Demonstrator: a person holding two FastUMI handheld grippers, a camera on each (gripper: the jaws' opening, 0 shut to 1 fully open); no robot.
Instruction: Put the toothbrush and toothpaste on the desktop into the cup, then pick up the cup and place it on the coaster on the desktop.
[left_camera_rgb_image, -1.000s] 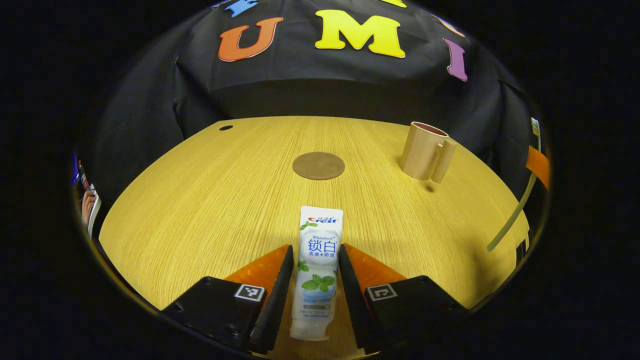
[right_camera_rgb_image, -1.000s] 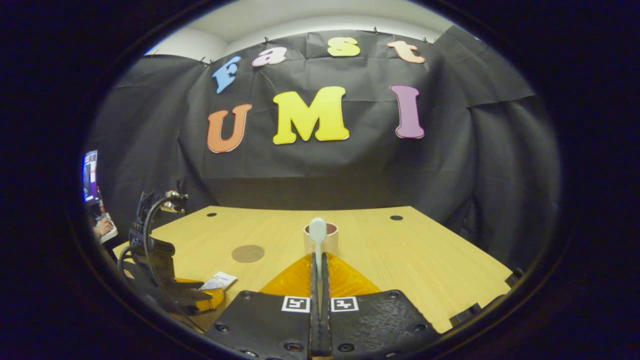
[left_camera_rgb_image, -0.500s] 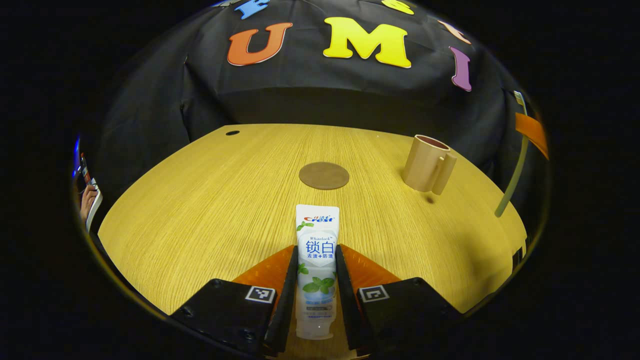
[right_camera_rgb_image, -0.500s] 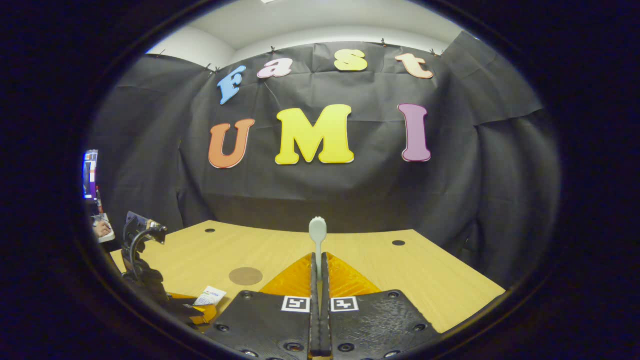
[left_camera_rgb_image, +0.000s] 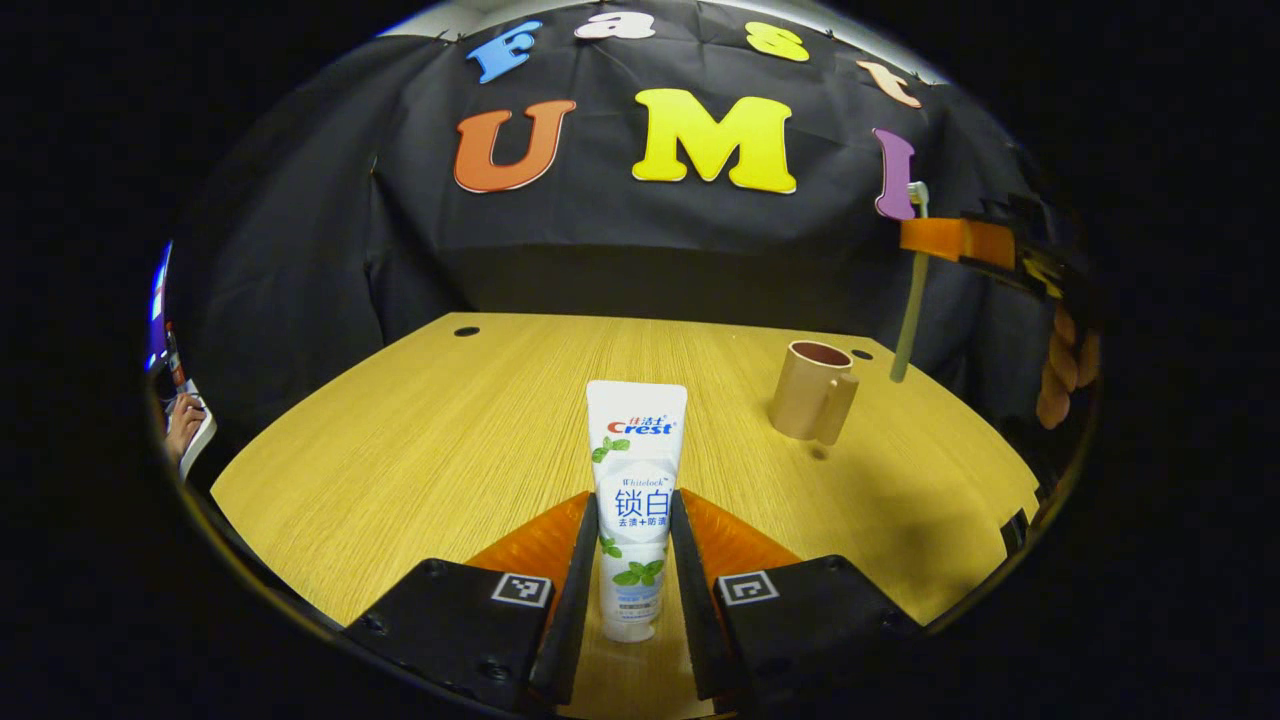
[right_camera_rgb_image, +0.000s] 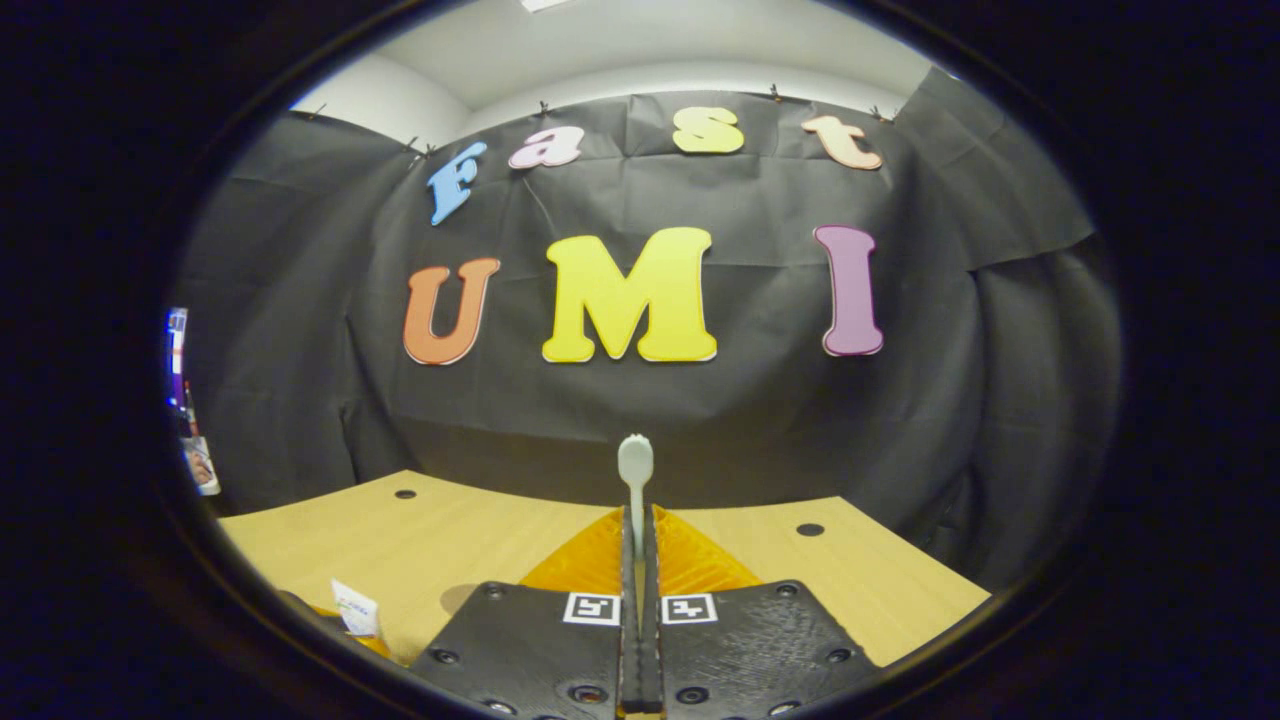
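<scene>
Tan cup (left_camera_rgb_image: 812, 390) sits on the table (left_camera_rgb_image: 420, 430). Left gripper (left_camera_rgb_image: 632, 560) fingers clamp the toothpaste tube (left_camera_rgb_image: 634, 470), lifted, nearer than cup. Right gripper (right_camera_rgb_image: 640, 560) pinches toothbrush (right_camera_rgb_image: 635, 480) w/ fingers nearly closed, above-right of cup. Risk: brush swings, clips rim, tips cup.

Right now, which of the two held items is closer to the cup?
The toothbrush: the right gripper holds it upright with its lower end just beside the cup. The toothpaste in the left gripper is farther away.
</scene>
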